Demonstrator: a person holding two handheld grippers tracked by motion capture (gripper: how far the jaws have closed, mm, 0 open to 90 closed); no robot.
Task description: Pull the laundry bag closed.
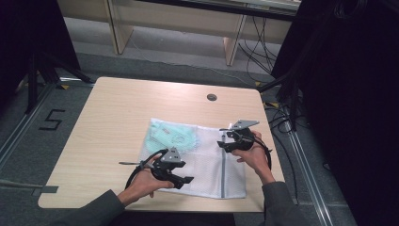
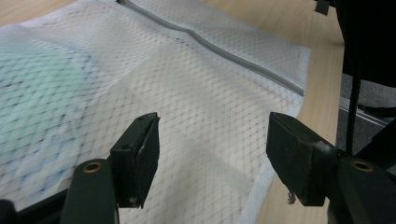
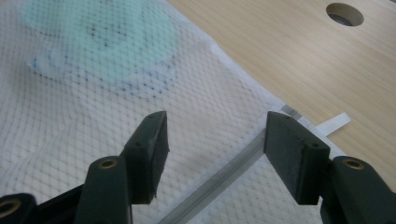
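Currently I see both the left gripper (image 1: 184, 180) and right gripper (image 1: 222, 145) spread wide — poised over the mesh laundry bag (image 1: 207, 162) — gripping nothing.

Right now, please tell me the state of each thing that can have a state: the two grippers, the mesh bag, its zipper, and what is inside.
Left gripper: open, above the bag.
Right gripper: open, above the zipper.
Mesh bag: lying flat on the table.
Zipper: looks closed.
Green item: inside the bag.
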